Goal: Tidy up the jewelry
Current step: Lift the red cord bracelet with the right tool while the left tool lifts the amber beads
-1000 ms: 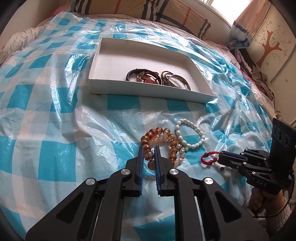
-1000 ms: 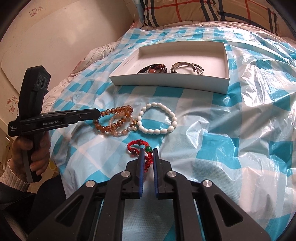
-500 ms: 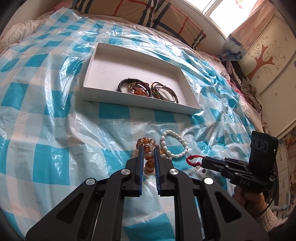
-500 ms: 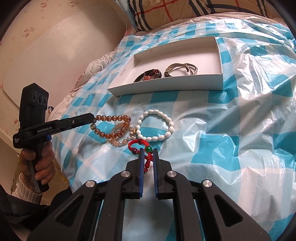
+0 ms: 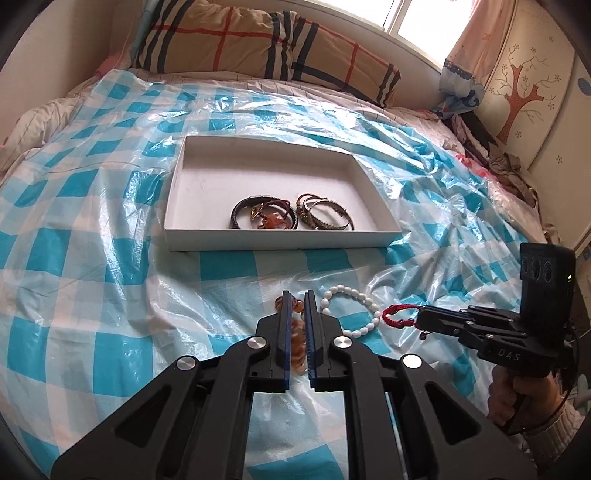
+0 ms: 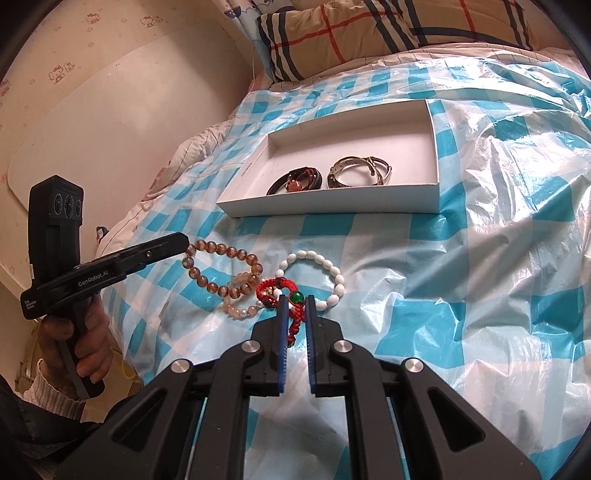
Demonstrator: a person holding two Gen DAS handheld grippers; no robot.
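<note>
Left claw (image 5: 296, 301): narrowed to a slim gap and pinching the amber bead bracelet (image 6: 221, 269), whose loop hangs from the tips above the bed; lifted, I judge, to carry it to the box.
Right claw (image 6: 295, 301): likewise nearly closed, gripping the red cord bracelet (image 6: 280, 295) by its braided tail, so the loop and green bead (image 6: 296, 297) dangle ahead of the tips.
White bead bracelet (image 6: 314, 277): lying flat on the sheet between the two claws and the box, not gripped.
White box (image 5: 280, 240): open and shallow, mid-bed toward the pillow edge; a dark leather band (image 5: 264, 216) and bronze bangles (image 5: 325, 218) sit against its near wall, leaving the far half free for more.
Bed cover (image 5: 92, 258): crinkled blue-and-white checked plastic sheet, soft and uneven underneath, so pieces may slide.
Room: plaid pillow (image 5: 266, 40) at the head edge, bright window (image 5: 417, 22) behind it, tree-painted wardrobe (image 5: 524, 85) at the right side.
</note>
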